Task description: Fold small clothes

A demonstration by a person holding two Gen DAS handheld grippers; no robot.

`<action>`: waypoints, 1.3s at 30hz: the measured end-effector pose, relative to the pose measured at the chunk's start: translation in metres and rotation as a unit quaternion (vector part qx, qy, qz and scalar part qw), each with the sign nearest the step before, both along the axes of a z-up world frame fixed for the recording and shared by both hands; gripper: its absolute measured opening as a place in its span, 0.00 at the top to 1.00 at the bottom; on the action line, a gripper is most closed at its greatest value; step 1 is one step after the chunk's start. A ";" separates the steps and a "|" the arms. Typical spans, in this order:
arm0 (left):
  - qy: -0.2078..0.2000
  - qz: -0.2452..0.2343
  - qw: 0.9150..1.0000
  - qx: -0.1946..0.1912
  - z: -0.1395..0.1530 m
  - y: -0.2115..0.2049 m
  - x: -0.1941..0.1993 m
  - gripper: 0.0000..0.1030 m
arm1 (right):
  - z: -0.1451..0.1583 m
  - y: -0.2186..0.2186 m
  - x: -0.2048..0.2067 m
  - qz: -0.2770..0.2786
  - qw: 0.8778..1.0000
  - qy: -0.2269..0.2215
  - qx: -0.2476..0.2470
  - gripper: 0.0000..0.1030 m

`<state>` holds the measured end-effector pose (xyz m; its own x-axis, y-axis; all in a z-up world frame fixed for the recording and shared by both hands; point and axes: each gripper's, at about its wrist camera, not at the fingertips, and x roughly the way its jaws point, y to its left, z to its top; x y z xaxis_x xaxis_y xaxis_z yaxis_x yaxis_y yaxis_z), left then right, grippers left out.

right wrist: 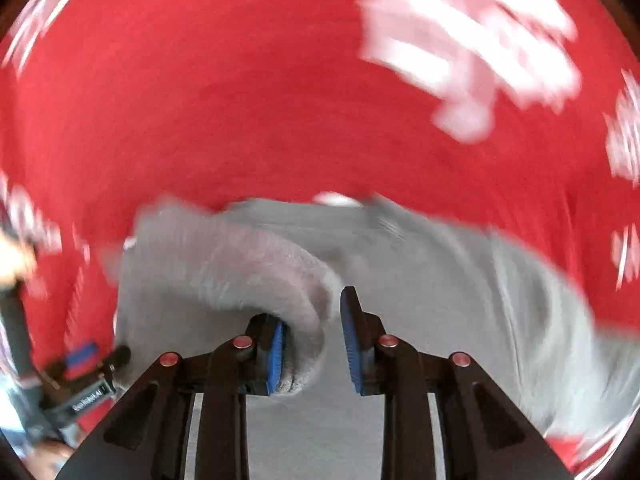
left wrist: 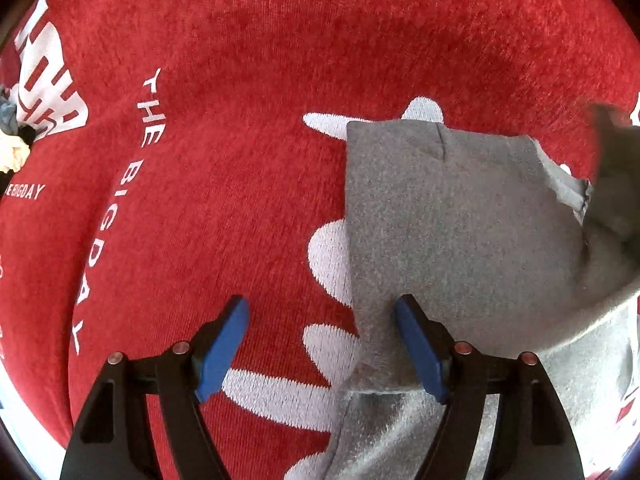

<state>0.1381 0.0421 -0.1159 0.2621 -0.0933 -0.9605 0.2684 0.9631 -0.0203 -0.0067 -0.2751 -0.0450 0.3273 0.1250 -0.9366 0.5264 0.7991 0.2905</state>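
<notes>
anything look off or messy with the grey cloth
The grey garment is half folded: its top layer lies flat on the red blanket, but its right edge is ruffled, and a fold bunches by the right gripper.

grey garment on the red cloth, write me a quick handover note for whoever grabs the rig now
Left gripper: open, over the grey garment's left edge, holding nothing.
Right gripper: part open, a bunched fold of the garment between its pads, grip unclear; view blurred.
Garment: lies partly folded on the red cloth.
Done: at least one fold.
Left: finish folding, flatten.
</notes>
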 end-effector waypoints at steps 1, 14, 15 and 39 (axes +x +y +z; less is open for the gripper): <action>0.001 0.002 1.000 0.001 0.000 -0.001 0.001 0.25 | -0.011 -0.014 -0.013 -0.026 0.999 0.010 0.038 0.69; 0.091 -0.015 0.995 -0.028 -0.012 -0.036 0.076 0.26 | -0.043 -0.087 -0.065 -0.178 0.966 -0.007 0.187 0.32; 0.091 -0.019 0.995 -0.030 -0.012 -0.040 0.079 0.26 | -0.040 -0.090 -0.065 -0.168 0.969 -0.005 0.183 0.33; 0.050 -0.010 0.999 -0.005 0.013 0.000 0.097 0.90 | -0.046 -0.097 -0.061 -0.101 0.983 0.017 0.150 0.73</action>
<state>0.2349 0.0421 -0.1025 0.1620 -0.1080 -0.9809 0.2831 0.9573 -0.0587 -0.0681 -0.3721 -0.0913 0.3429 0.3335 -0.8782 0.6786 0.5585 0.4771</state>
